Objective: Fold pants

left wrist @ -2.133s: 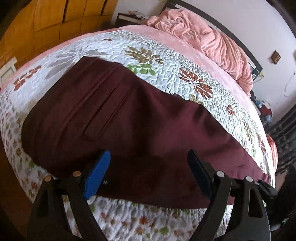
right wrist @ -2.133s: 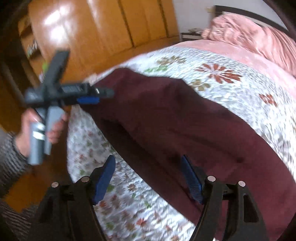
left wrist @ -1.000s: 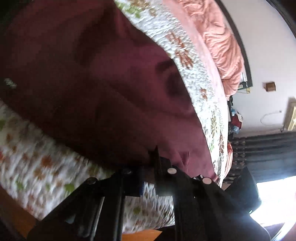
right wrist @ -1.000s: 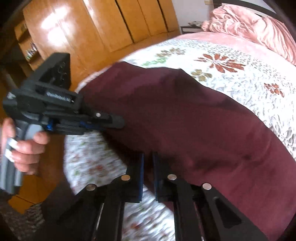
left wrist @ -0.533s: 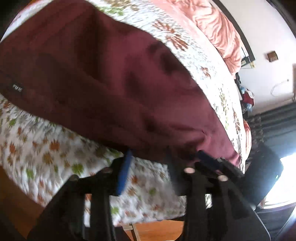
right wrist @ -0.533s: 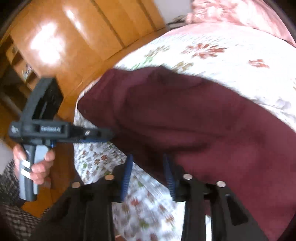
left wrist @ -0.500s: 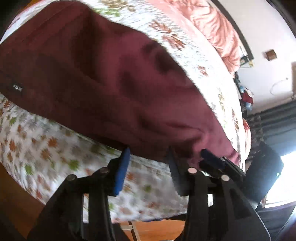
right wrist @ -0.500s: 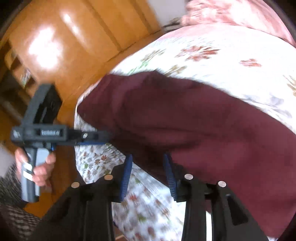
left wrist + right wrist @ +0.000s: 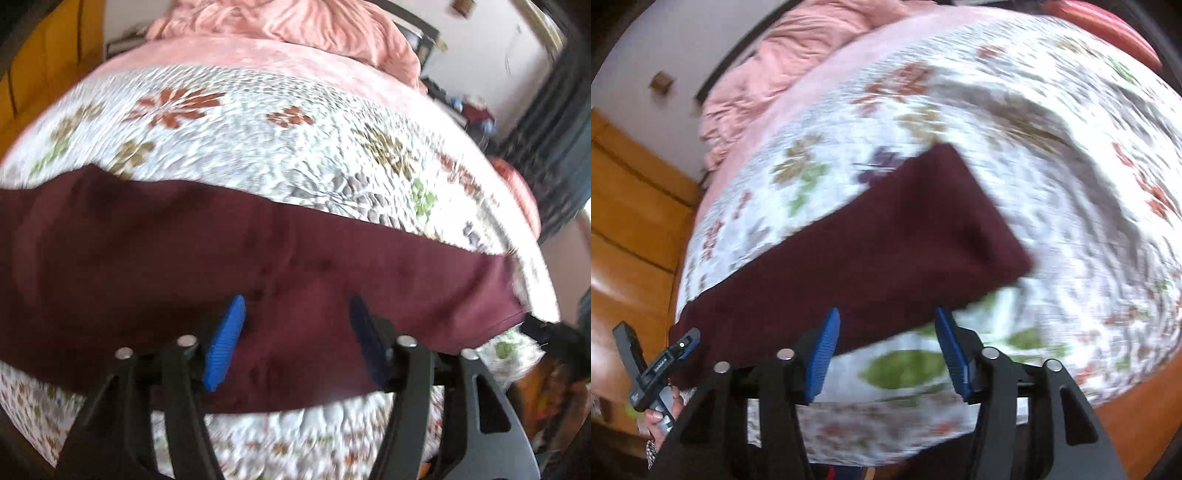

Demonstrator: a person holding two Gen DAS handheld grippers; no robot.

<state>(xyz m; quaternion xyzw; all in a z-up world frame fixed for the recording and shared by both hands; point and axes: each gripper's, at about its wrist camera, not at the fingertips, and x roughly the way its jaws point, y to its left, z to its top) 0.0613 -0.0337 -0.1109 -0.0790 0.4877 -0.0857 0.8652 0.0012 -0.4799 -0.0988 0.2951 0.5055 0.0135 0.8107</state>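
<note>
The maroon pants (image 9: 258, 258) lie folded lengthwise as one long band across the near part of the bed, on the white floral quilt (image 9: 258, 140). In the left wrist view the band runs from the left edge of the frame to a squared end at the right, just short of the quilt's edge. In the right wrist view the same band slants from the lower left up to a squared end at the centre of the frame.

The left claw (image 9: 295, 339) is at the bottom centre of its view, over the near half of the pants. Its jaws have just been opening and now stand apart. The blue pads (image 9: 225, 343) hang above the cloth, and I cannot see them pinching it, so nothing is gripped.

The right claw (image 9: 886, 350) sits at the bottom centre of its own view, over the near edge of the pants, where maroon cloth meets quilt. Its jaws have also just been opening and stand apart, with only cloth and quilt showing behind the gap; nothing is gripped. Much of this view is smeared by motion blur.

At the lower left of the right wrist view a hand (image 9: 663, 410) holds the left claw's handle beside the far left end of the pants.

A rumpled pink blanket (image 9: 295, 26) lies at the top of the left wrist view, and orange wooden cupboard doors (image 9: 631, 221) fill the left side of the right wrist view.
</note>
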